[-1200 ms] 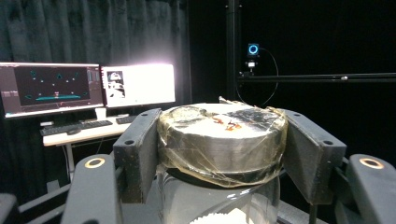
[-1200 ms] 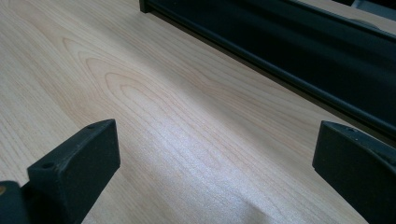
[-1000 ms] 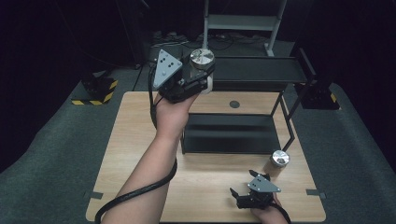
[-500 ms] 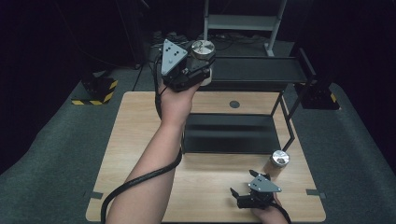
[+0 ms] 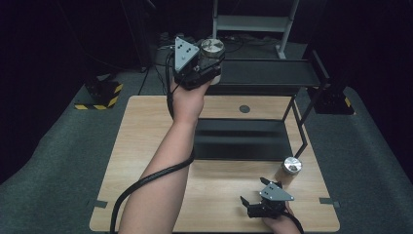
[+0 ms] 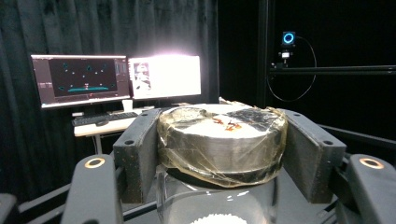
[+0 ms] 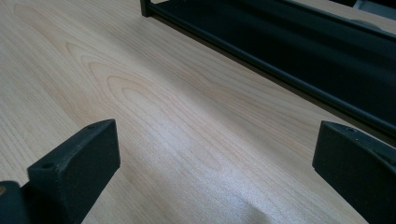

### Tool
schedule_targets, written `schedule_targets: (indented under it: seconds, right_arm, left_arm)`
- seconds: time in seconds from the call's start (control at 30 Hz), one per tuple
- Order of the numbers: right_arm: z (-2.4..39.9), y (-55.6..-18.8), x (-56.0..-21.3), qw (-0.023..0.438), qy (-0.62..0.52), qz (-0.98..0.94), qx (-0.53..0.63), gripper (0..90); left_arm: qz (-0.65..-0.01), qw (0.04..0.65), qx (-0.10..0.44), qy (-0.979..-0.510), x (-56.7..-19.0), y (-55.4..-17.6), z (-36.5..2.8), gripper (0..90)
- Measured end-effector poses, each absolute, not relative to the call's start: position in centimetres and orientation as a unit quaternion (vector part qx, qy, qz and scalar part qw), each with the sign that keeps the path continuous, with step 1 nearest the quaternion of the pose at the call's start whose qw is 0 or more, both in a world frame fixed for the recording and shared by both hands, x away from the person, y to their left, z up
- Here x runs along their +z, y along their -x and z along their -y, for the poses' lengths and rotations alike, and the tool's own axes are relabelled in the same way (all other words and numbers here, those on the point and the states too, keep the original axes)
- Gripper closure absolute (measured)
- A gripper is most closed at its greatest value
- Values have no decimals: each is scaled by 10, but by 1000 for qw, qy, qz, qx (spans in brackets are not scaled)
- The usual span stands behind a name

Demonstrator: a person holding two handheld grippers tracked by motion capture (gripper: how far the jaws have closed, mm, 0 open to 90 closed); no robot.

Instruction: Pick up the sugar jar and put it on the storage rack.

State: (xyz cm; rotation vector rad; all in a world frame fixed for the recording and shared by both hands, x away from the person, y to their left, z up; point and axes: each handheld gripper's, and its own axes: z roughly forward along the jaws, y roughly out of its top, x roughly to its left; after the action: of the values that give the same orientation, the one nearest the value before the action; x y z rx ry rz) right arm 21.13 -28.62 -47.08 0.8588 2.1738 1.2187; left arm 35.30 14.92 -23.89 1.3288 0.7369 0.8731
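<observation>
The left gripper [image 5: 207, 61] was up at the far side, its fingers [image 6: 137, 149] clamped on the silver lid of a glass jar [image 6: 223, 140], one pad on each side of the lid. The jar hung upright, its long axis vertical, with white grains showing through the glass below. From the high view it sat at the left end of the black rack's upper shelf [image 5: 272, 73], about level with it, so I judged the coming move hinged on carrying the jar sideways over that shelf and lowering it straight. The right gripper [image 5: 253, 204] rested low on the tabletop [image 5: 146, 141] at the near edge, fingers wide with nothing between them. A second jar [image 5: 291, 168] stood just beside it, far nearer that hand than the left.
</observation>
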Motion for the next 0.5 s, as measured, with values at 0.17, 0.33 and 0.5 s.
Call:
schedule_targets:
  seconds: [0.17,0.33,0.5]
  right_arm:
    - [287,-212,-471,249,-315,-799,449,0]
    - [288,-212,-471,248,-315,-798,450,0]
    - [288,-212,-471,248,-313,-798,451,0]
  left_arm:
    - [-332,638,384,-580,-243,-362,-147,343]
    - [-335,631,388,-582,-244,-367,-144,343]
    - [-340,627,395,-579,-245,-370,-141,343]
